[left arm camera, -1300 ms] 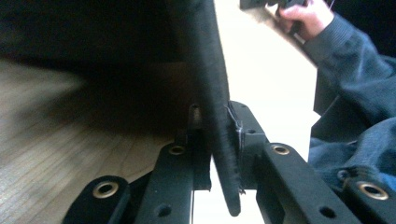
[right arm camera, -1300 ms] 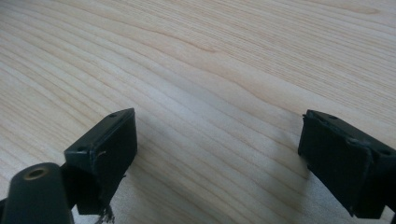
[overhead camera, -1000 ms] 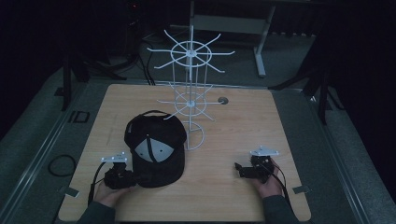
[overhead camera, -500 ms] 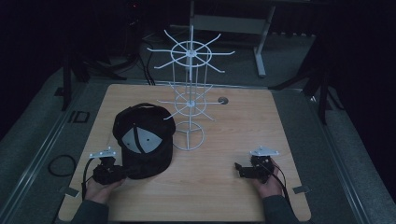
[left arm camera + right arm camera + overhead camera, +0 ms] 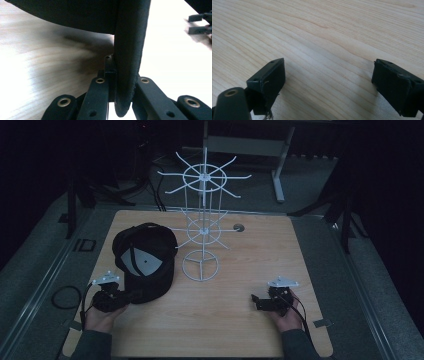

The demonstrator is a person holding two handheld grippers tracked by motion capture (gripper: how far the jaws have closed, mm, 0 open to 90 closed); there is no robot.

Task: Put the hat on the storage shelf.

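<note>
Table: pale wooden table (image 5: 240, 330), fine straight grain, rounded corners, set on dark grey flooring.
Wire rack: white wire rack (image 5: 202, 227) standing upright near the table centre toward 12 o'clock; thin central post, two spoked wheels of hooks, a ring-shaped base with three spokes on the wood.
Cap: black cap (image 5: 146, 262), soft matte fabric, at 9 o'clock from the rack base and just beside it; its hollow faces up, showing a pale grey lining panel and dark seam tape.
Cap brim: in the left gripper view the brim (image 5: 128, 55) runs as a thick, curved, felt-like edge between the two black jaws, with the crown's dark underside above.
Left gripper: left gripper (image 5: 131, 296) at 7 o'clock on the table, jaws closed tight on the cap brim; grey three-cornered plate on top, hand behind it.
Right gripper: right gripper (image 5: 256, 303) at 5 o'clock, well apart from the cap and rack; its blocky black jaws stand wide apart just over bare wood, holding nothing.
Cable: a black cable loop (image 5: 64, 297) lies off the table's left edge.
</note>
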